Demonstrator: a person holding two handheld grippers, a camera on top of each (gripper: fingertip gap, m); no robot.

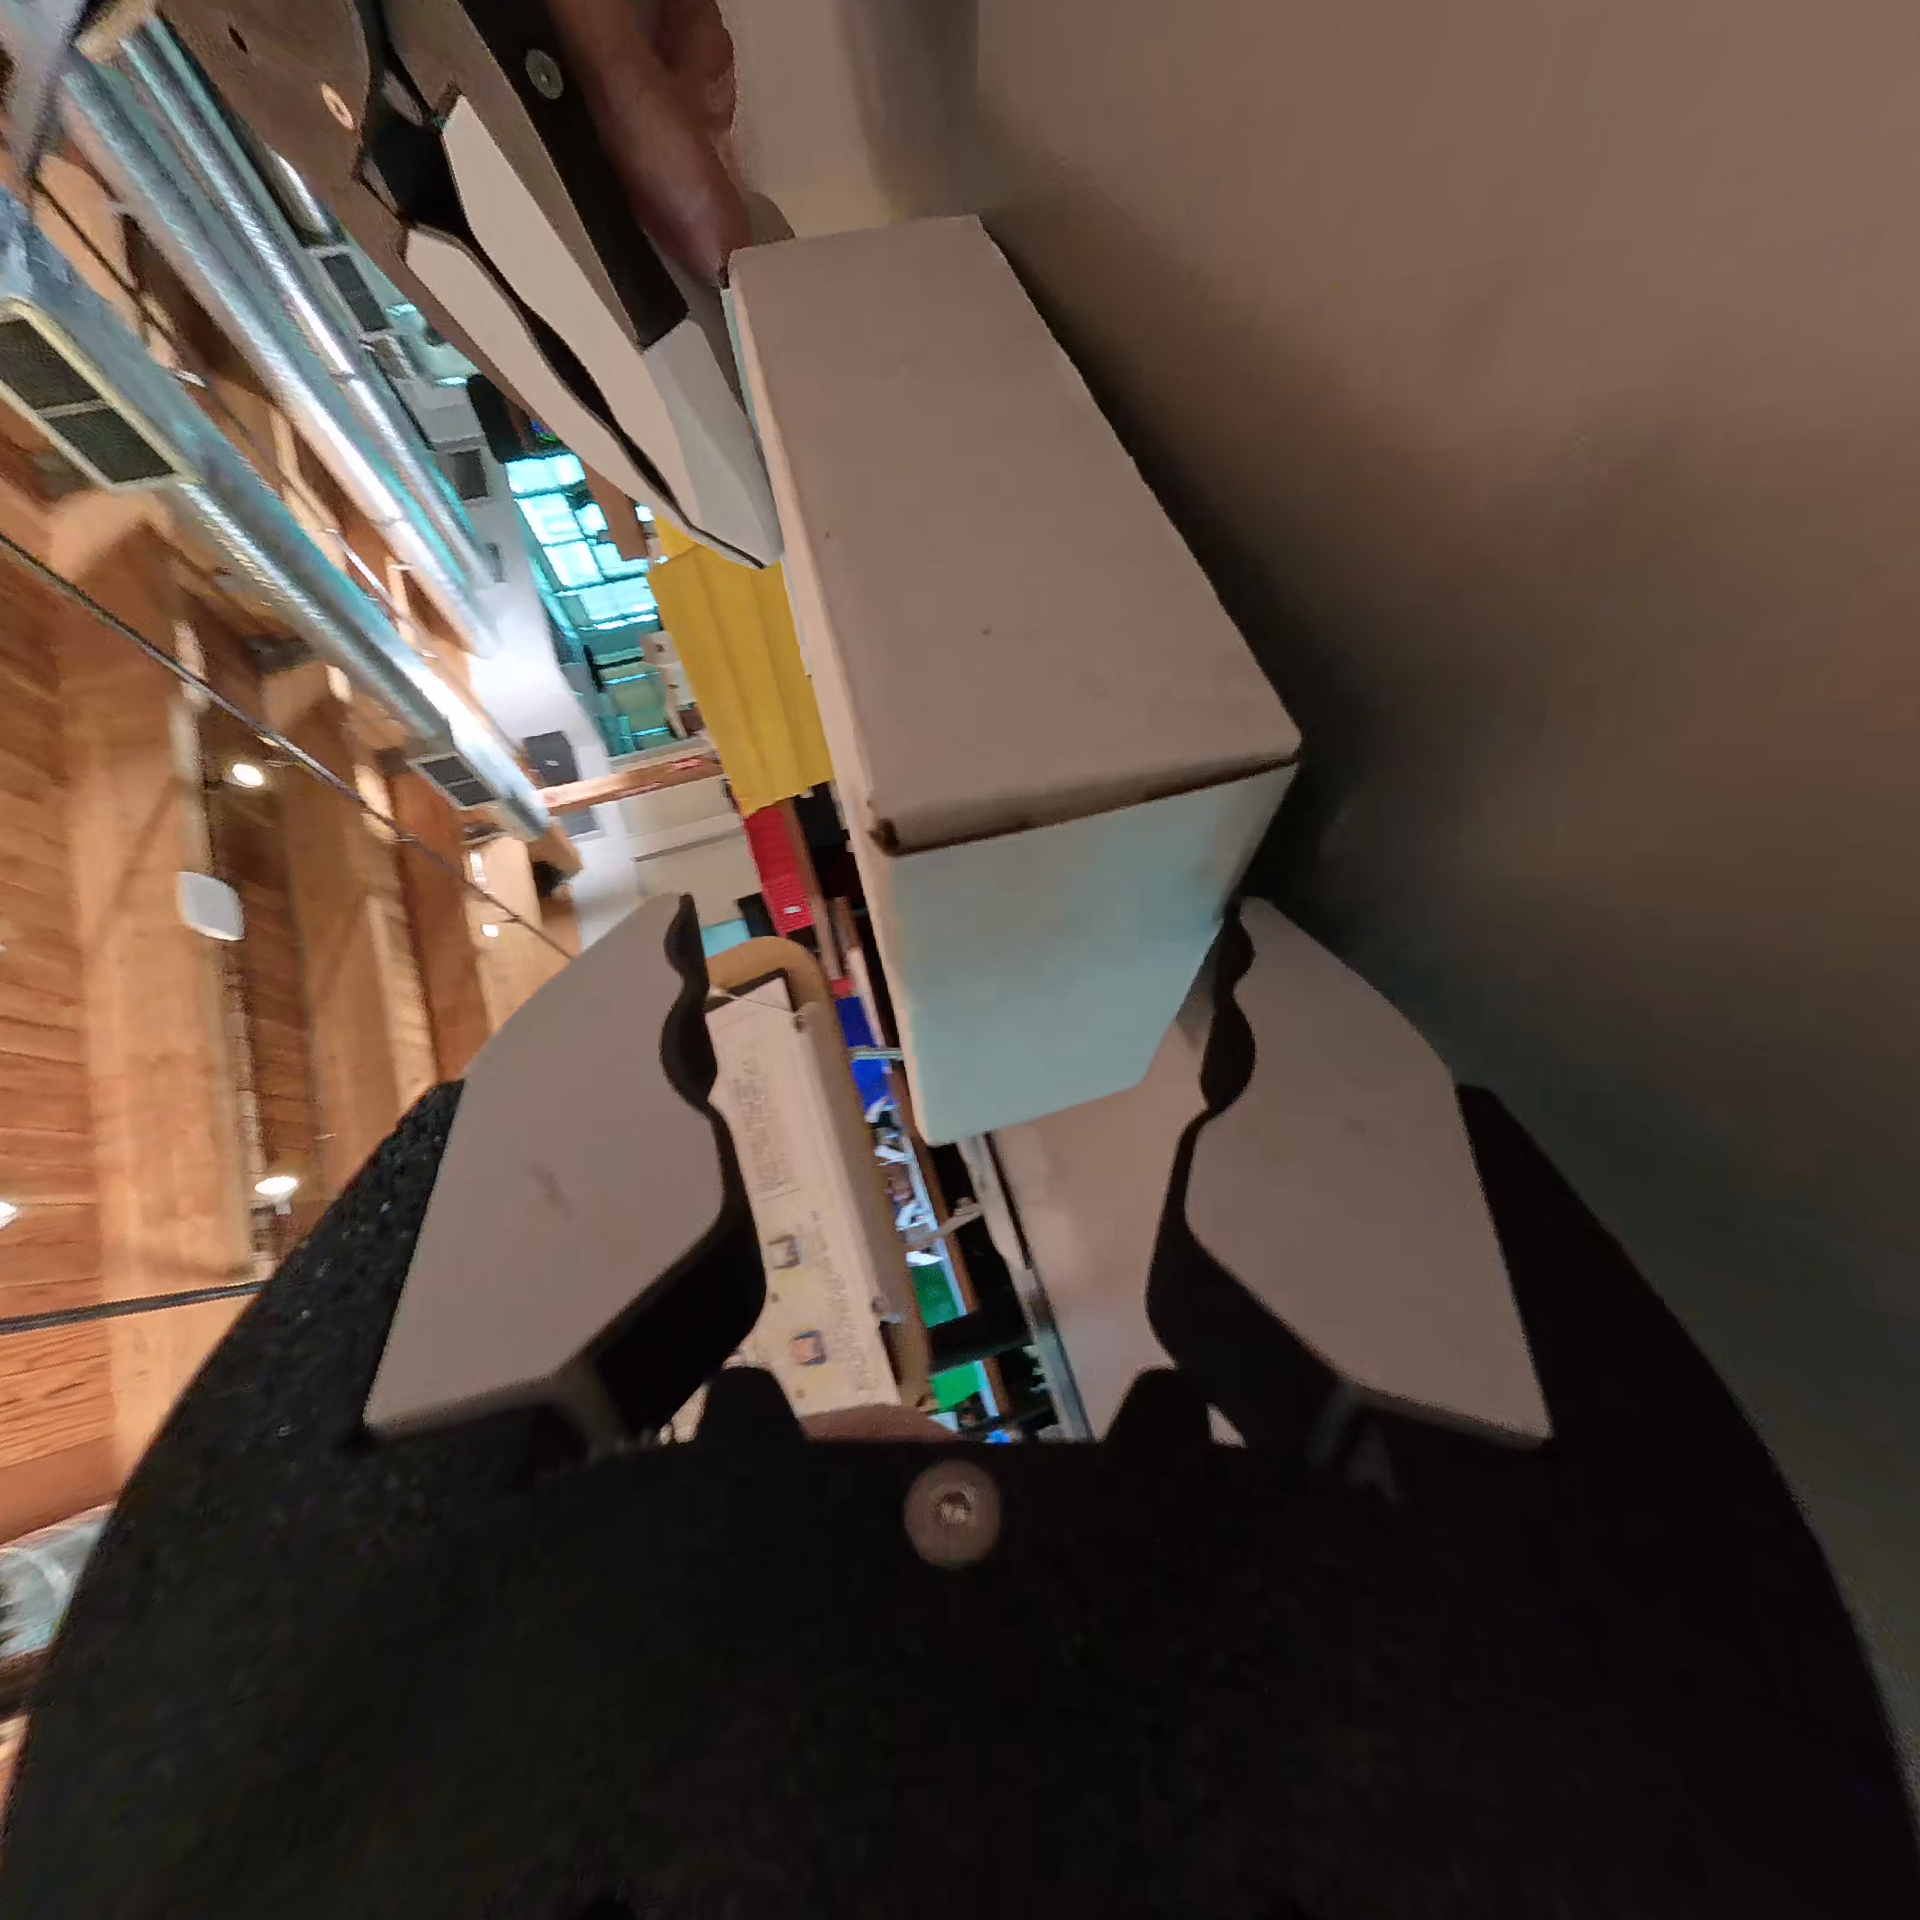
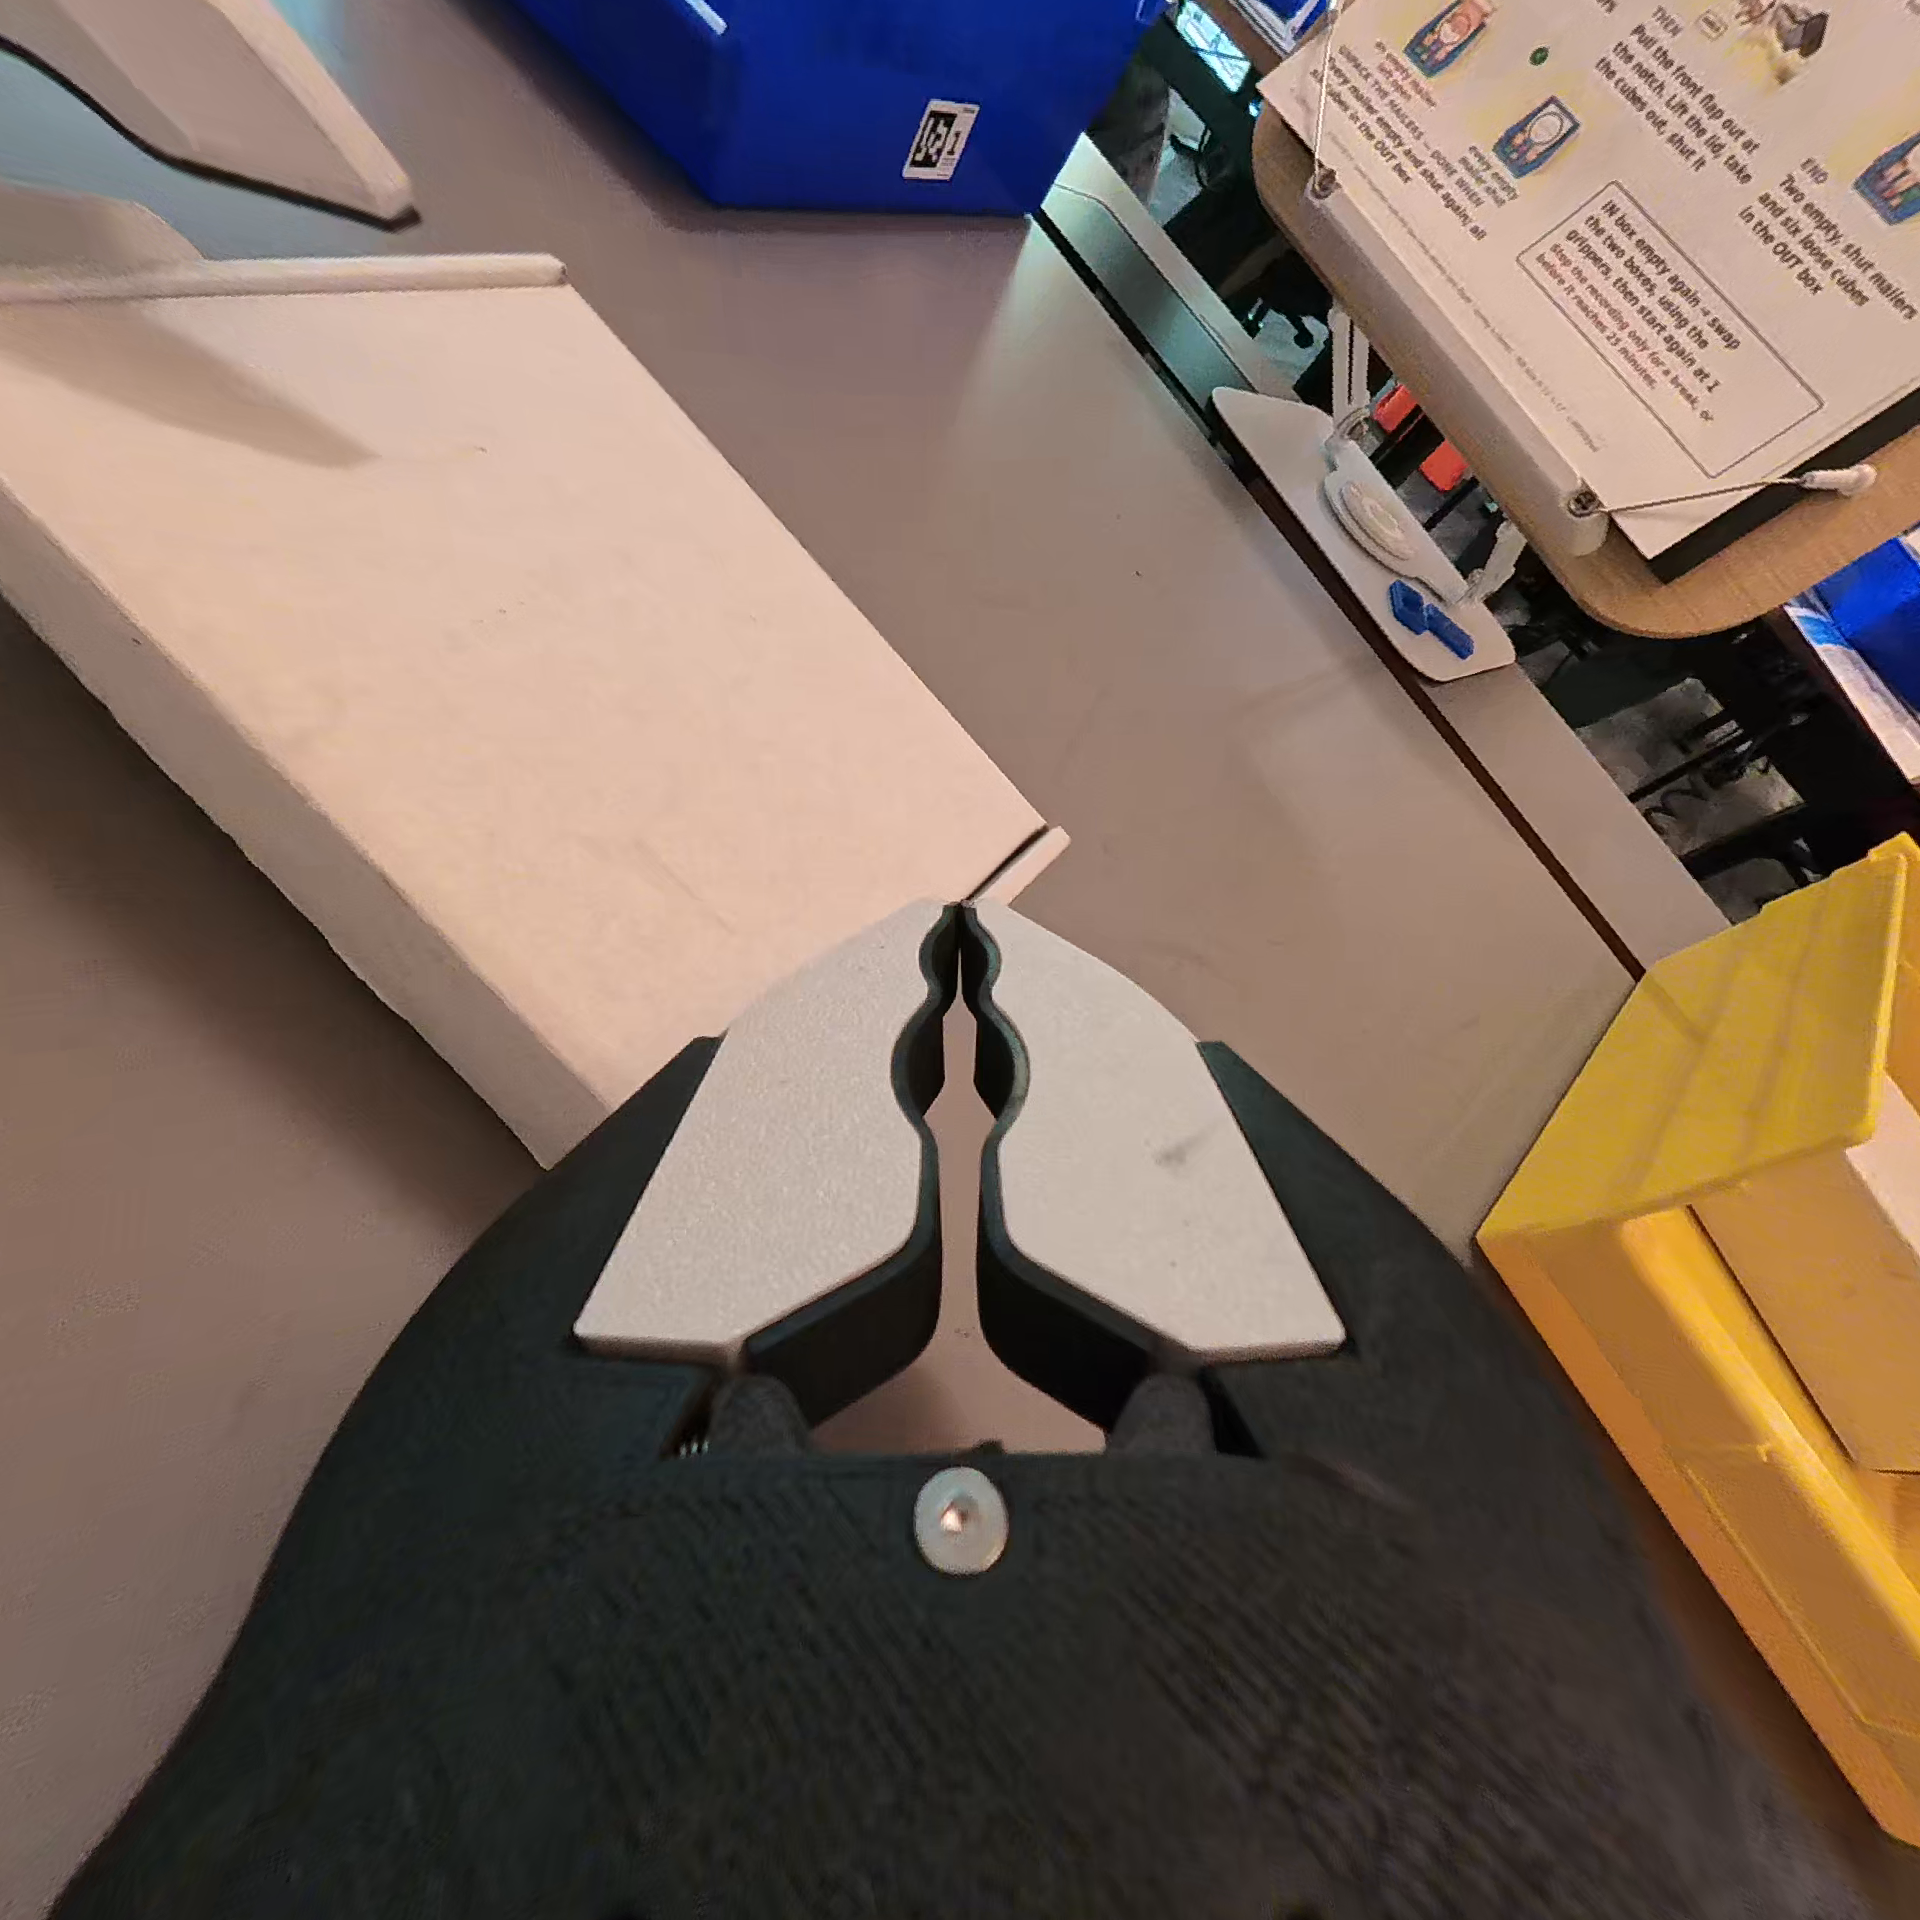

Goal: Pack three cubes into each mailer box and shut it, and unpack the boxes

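Observation:
A shut white mailer box [image 1: 997, 582] lies on the grey table [image 1: 1558, 520]. My left gripper [image 1: 961, 925] is open, with the box's near end between its fingertips; the right-hand finger [image 1: 1340, 1143] lies close by the box, and I cannot tell if it touches. In the right wrist view the same box [image 2: 468, 623] lies ahead to the left. My right gripper [image 2: 961, 912] is shut, its tips at the box's near corner, beside a small protruding flap edge [image 2: 1029, 857]. It also shows in the left wrist view [image 1: 727, 520] against the box's far end. No cubes are in view.
A blue bin [image 2: 831, 94] stands at the back of the table. A yellow bin [image 2: 1714, 1143] with a white box [image 2: 1870, 1299] inside stands at the right. An instruction sheet on a board [image 2: 1610, 260] hangs past the table's edge [image 2: 1455, 707]. The left gripper's tips are roughly 12 cm from the right gripper's.

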